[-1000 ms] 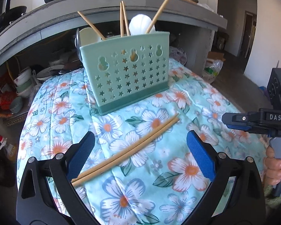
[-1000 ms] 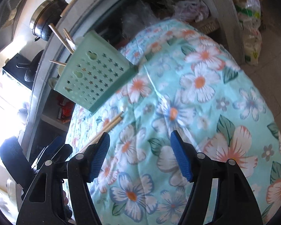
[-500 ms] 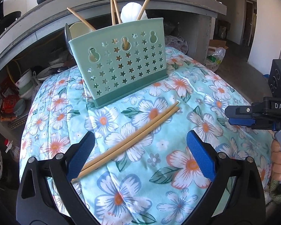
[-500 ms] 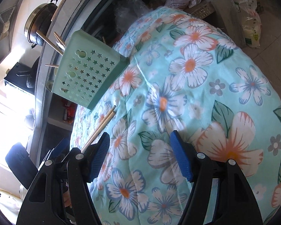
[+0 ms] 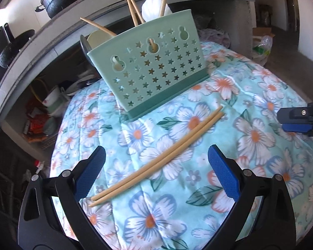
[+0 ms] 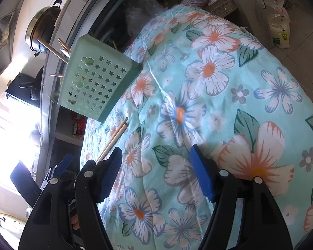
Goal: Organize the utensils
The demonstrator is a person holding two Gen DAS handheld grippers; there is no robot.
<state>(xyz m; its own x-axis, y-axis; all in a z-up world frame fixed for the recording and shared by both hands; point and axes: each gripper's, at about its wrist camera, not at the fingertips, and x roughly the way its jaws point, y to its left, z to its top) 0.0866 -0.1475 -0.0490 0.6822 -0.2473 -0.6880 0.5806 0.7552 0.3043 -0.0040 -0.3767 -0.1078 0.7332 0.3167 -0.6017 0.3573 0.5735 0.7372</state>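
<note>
A pair of chopsticks (image 5: 156, 156) lies flat on the flowered cloth, the 2 pale wooden sticks side by side and touching along most of their length. They run on a slant from near left to far right, their far tips ending close to the holder (image 5: 148, 70) but apart from it. In the right wrist view the same chopsticks (image 6: 114, 138) show only at their far ends. The holder is a mint-green plastic box with a darker green base, its front wall pierced with star-shaped holes and 3 larger gourd-shaped holes. It stands upright on the far part of the cloth. More wooden chopsticks (image 5: 133, 10) and a white spoon (image 5: 152, 10) stick up out of it.
</note>
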